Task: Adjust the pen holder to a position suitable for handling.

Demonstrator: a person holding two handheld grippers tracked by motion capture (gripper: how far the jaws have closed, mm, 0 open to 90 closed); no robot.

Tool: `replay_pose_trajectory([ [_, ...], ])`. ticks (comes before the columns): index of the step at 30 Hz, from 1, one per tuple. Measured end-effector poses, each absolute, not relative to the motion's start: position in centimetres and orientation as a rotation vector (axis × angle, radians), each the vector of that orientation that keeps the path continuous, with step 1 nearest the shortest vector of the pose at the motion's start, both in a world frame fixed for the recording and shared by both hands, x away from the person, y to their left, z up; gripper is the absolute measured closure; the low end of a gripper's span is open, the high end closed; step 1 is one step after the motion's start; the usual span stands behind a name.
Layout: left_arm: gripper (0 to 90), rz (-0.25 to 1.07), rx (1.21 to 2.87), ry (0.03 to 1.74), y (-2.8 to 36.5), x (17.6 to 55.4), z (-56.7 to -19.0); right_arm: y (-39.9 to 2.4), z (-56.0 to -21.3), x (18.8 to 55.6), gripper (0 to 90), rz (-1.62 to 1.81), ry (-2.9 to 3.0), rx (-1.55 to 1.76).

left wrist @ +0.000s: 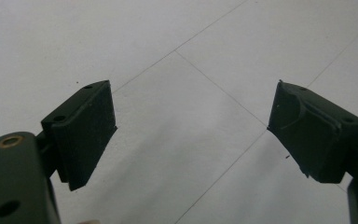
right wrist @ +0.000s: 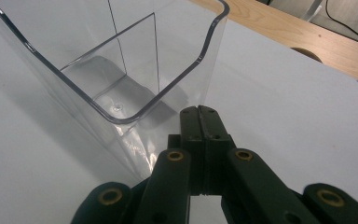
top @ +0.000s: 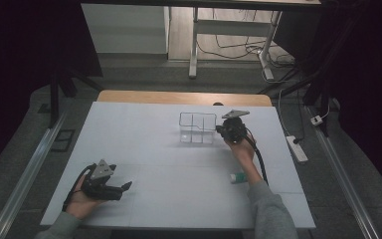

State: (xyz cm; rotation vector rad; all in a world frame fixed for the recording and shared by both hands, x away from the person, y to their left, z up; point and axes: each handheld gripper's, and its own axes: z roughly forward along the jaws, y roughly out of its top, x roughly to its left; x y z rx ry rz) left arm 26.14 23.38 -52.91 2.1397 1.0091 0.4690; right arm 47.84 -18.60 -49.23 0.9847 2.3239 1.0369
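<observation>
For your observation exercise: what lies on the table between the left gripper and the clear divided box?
Nothing: in the high view, the stretch of white table between the left gripper and the clear divided box is bare.

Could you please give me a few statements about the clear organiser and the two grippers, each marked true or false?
1. The right gripper has its jaws closed together. True.
2. The clear organiser holds a green tube. False: its compartments look empty; a small green-and-white object lies on the table.
3. The left gripper has its jaws apart. True.
4. The left gripper grips the organiser. False: it is over bare table, far from it.
</observation>
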Motion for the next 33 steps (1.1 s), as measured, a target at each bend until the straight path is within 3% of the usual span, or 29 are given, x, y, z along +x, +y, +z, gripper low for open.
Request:
replay_pose_trajectory([
  [18,14.1,0.482,2.132,1.025,23.8,25.7,-52.9,-16.4,-49.8,48.1,88.7,1.034,2.349,0.935],
  [29,14.1,0.481,2.124,1.024,24.0,25.6,-52.8,-17.3,-48.7,47.2,88.7,1.056,2.328,0.924],
  [30,14.2,0.479,2.123,1.026,24.0,25.7,-52.9,-17.6,-48.5,47.0,87.9,1.063,2.322,0.927],
  [33,14.2,0.478,2.12,1.027,24.1,25.7,-52.8,-18.7,-47.9,46.4,70.4,1.08,2.296,0.93],
])
